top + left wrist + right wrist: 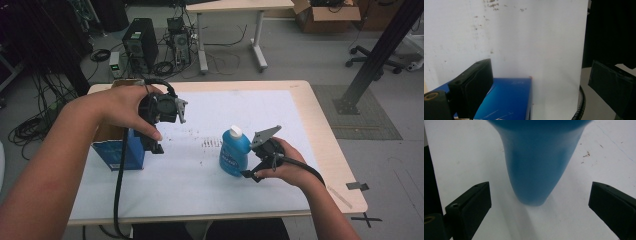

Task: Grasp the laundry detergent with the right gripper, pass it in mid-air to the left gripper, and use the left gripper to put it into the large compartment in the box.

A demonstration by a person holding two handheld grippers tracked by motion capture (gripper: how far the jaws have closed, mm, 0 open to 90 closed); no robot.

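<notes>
Right gripper (540,207) jaws wide apart, empty, blue bottle (536,162) upright just ahead between them. Left gripper (539,85) spread wide, empty, above blue box (506,100).

The high view is evenly lit from above, dim at its left edge, with the white table sheet (200,150) bright and soft shadows under the hands. In the right gripper view the blue bottle (536,165) is blurred and casts a faint shadow toward the camera. The left gripper view is washed out, hazy on the sheet.
</notes>
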